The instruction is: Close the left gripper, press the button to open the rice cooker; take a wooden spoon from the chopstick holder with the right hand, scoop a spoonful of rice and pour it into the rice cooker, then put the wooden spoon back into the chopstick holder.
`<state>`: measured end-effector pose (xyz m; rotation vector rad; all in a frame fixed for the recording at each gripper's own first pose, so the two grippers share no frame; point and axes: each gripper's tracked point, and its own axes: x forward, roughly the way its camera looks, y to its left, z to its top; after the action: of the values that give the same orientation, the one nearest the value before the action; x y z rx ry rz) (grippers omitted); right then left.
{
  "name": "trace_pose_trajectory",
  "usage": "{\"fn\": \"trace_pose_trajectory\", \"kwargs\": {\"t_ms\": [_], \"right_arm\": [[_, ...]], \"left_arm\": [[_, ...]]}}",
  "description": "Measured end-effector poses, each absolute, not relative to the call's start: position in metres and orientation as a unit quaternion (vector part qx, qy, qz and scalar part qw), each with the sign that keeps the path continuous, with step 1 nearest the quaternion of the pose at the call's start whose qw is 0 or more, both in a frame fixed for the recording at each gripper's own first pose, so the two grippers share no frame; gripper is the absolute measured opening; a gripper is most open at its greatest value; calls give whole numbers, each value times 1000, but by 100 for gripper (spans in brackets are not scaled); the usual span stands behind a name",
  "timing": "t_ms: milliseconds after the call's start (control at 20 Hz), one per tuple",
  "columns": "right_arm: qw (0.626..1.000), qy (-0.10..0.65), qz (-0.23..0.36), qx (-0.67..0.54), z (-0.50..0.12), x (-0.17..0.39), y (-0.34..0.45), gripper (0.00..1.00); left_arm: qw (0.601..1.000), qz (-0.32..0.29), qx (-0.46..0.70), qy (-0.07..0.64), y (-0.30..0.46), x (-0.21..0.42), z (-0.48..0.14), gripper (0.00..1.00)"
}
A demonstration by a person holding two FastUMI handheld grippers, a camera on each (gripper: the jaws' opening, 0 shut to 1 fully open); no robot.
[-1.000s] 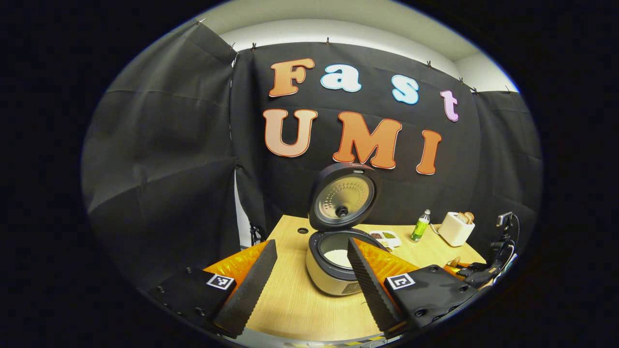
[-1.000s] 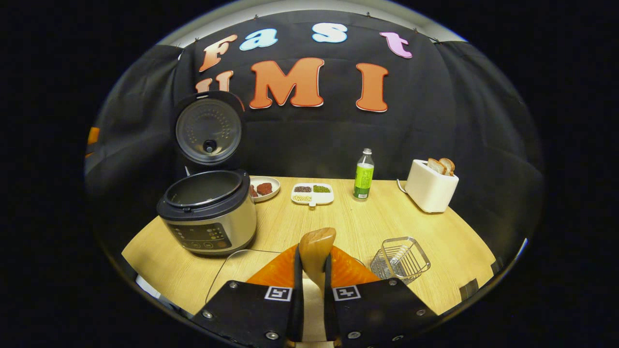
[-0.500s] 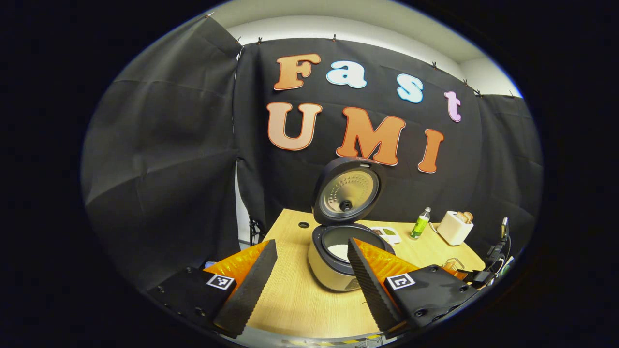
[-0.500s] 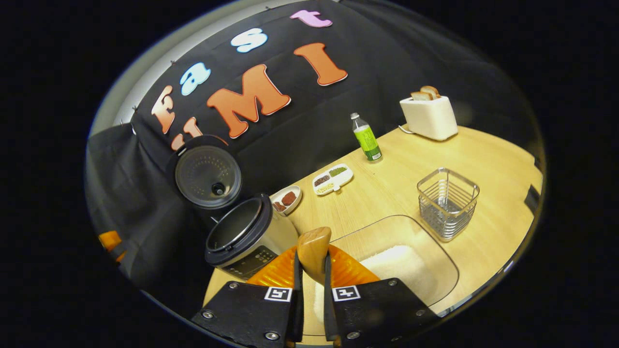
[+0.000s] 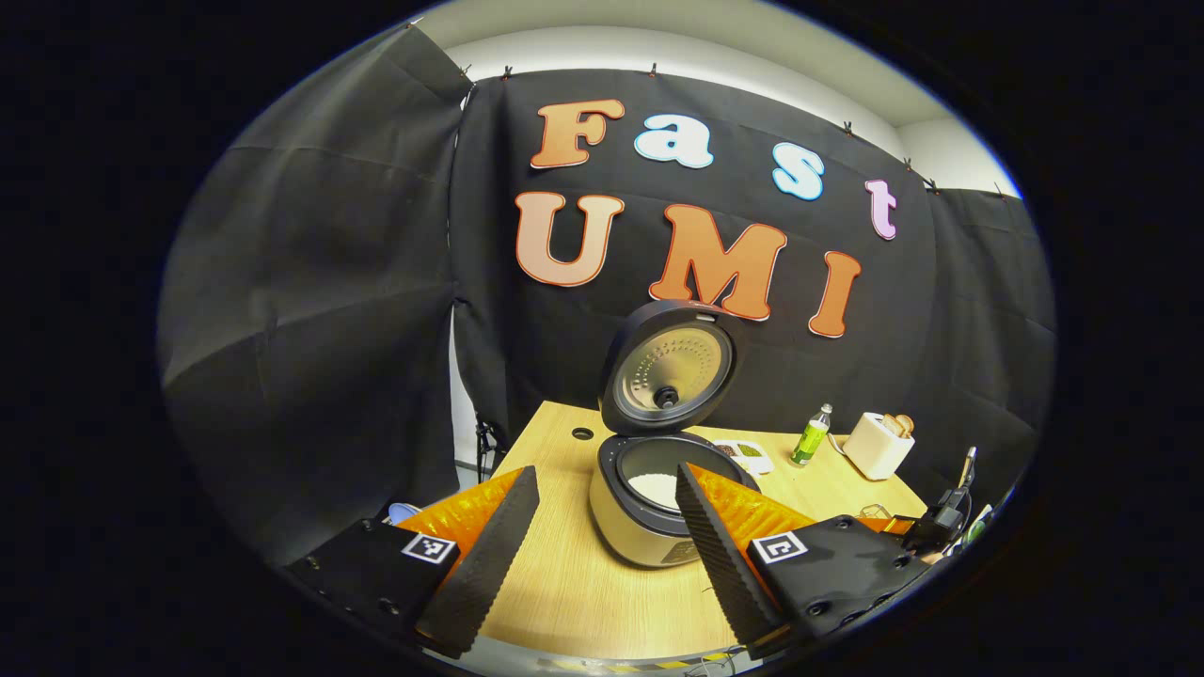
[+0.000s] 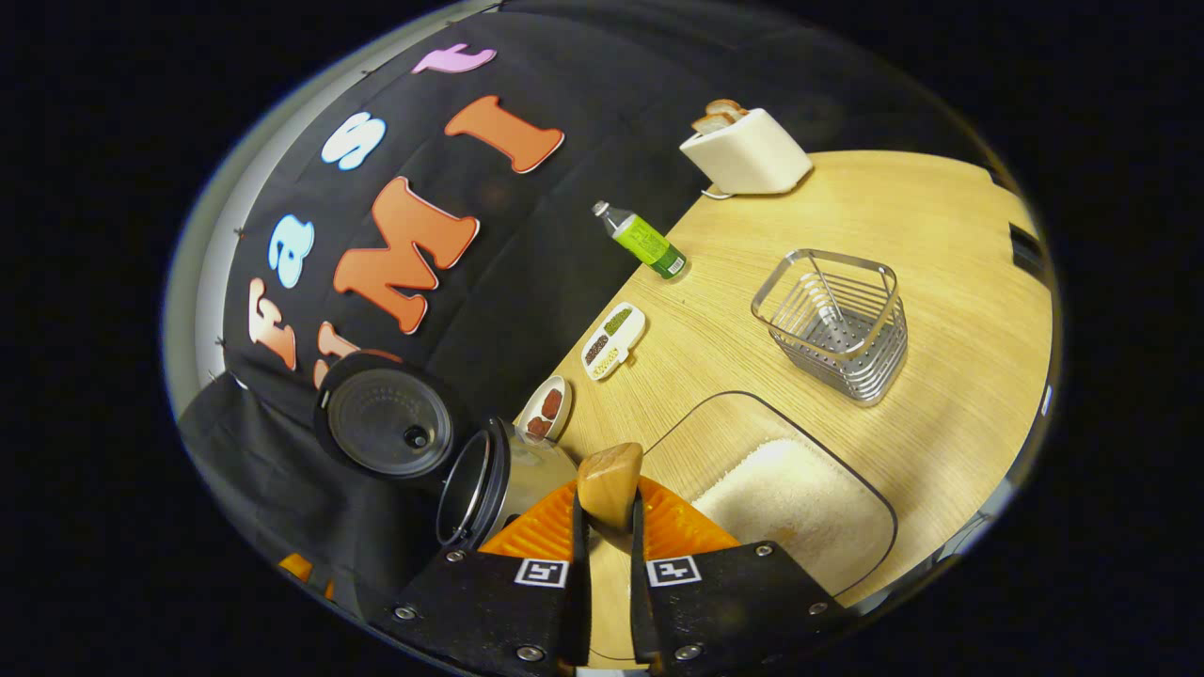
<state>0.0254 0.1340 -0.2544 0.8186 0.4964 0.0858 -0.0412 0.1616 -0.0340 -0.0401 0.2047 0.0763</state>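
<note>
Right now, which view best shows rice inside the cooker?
The left gripper view: it looks into the open rice cooker, white rice visible. In the right gripper view the cooker is side-on, its contents hidden.

Black cloth [image 5: 310,310] is hung all around the booth, clipped up along the top. A pale wall [image 5: 677,66] is seen above it, and a light wooden table [image 6: 903,207] is set in front.

No legible text on bottle [image 6: 641,240] or cooker panel [image 5: 684,553].
</note>
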Motion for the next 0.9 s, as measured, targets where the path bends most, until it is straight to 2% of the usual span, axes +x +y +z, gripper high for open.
{"fn": "trace_pose_trajectory", "kwargs": {"t_ms": [450,900], "right_arm": [[848,216,19,484,-231,15,109,16],[839,187,-1,511,-197,11,90,16]], "left_arm": [[995,26,-19,94,148,-30,-29,97],[996,24,-18,88,148,-30,-24,97]]}}
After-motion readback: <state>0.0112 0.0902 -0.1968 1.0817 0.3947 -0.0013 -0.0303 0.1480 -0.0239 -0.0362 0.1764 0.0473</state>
